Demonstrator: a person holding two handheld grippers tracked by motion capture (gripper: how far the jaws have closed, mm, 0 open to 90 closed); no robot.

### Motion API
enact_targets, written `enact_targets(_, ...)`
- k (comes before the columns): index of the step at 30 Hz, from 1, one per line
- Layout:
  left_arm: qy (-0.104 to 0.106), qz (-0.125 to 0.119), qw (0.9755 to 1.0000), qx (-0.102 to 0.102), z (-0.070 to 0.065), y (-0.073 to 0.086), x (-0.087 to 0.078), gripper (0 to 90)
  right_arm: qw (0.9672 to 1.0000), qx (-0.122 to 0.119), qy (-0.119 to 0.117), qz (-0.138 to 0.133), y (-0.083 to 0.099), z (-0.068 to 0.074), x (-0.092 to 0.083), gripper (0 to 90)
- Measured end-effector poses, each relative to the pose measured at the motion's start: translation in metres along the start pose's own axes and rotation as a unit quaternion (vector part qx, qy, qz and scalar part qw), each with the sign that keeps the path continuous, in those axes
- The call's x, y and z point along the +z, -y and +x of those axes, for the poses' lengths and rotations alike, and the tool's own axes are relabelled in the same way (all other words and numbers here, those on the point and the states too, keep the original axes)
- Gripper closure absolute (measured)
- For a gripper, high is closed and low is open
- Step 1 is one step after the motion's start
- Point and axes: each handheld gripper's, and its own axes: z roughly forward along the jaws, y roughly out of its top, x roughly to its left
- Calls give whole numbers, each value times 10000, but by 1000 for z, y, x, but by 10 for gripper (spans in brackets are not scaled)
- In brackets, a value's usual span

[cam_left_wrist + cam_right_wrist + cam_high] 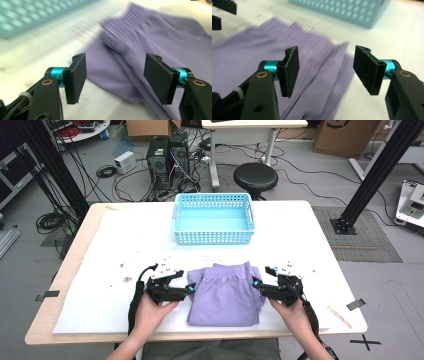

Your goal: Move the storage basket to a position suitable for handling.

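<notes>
Folded purple garment [225,294] near the desk's [300,235] front edge, midway along it.
Left tongs [189,289] at its left side, right tongs [256,284] at its right side, both spread wide, gripping nothing, pads clear of the cloth. Blue basket [213,237] beyond, toward the far edge.
</notes>
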Motion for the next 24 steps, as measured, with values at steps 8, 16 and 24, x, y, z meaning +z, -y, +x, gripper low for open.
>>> enact_targets(8, -362, -403, 9983, -231, 53, -26, 0, 336, 9986, -15, 352, -402, -39, -37, 25, 315)
enact_targets(16, -307, -513, 9973, -419, 107, -41, 14, 327, 9985, 14, 396, -369, -75, -60, 59, 316)
enact_targets(24, -436, -440, 9980, -157, 146, -30, 45, 314, 9993, 31, 368, 54, -69, -91, 100, 340)
